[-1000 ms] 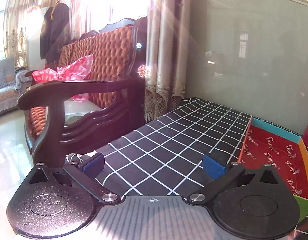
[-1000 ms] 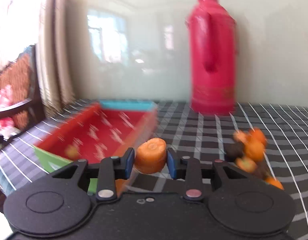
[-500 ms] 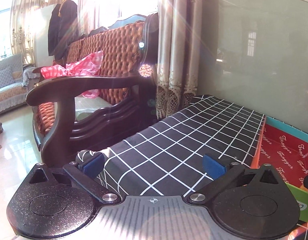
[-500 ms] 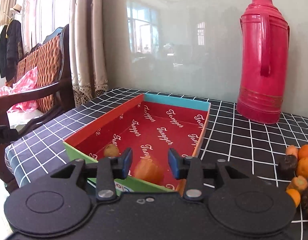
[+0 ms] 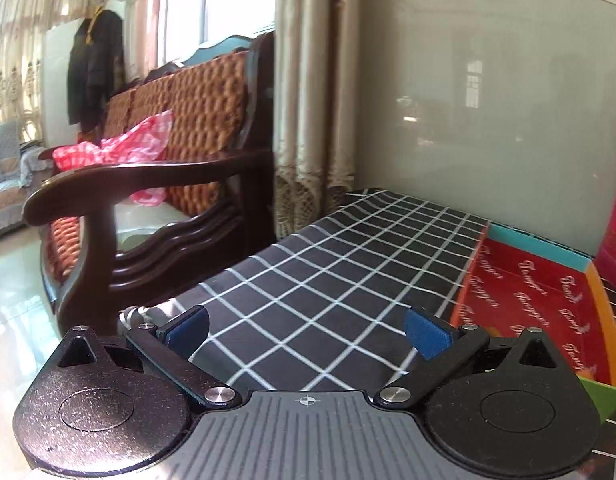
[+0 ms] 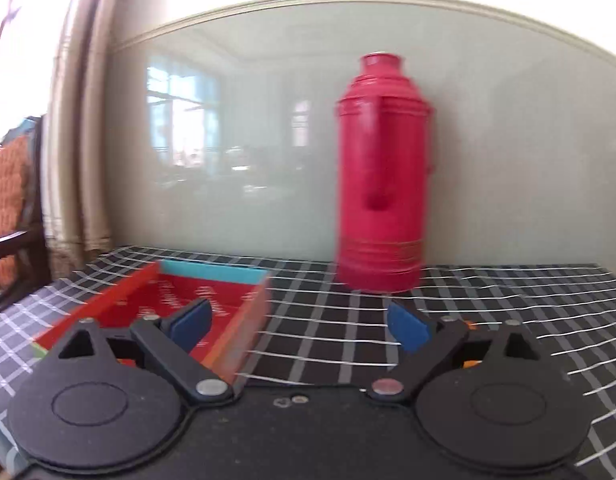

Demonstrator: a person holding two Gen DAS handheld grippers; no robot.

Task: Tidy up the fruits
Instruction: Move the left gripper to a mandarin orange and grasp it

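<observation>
The red fruit box (image 6: 180, 292) with a teal far wall lies on the checked tablecloth (image 6: 328, 320), below and left of my right gripper (image 6: 300, 322). That gripper's jaws are opening wide and nothing is between them. A sliver of orange fruit (image 6: 470, 324) shows behind its right finger. The picture is blurred and no fruit inside the box can be made out. My left gripper (image 5: 306, 328) hangs open and empty above the tablecloth (image 5: 328, 272), with the same box (image 5: 540, 292) to its right.
A tall red thermos (image 6: 382, 184) stands at the back by the glossy wall, right of the box. A dark wooden sofa (image 5: 148, 184) with orange cushions and a pink cloth sits past the table's left edge, beside a curtain (image 5: 312, 100).
The right gripper held an orange fruit piece, let it drop into the box, then opened wide and swung right toward the thermos. The left gripper stays open.
</observation>
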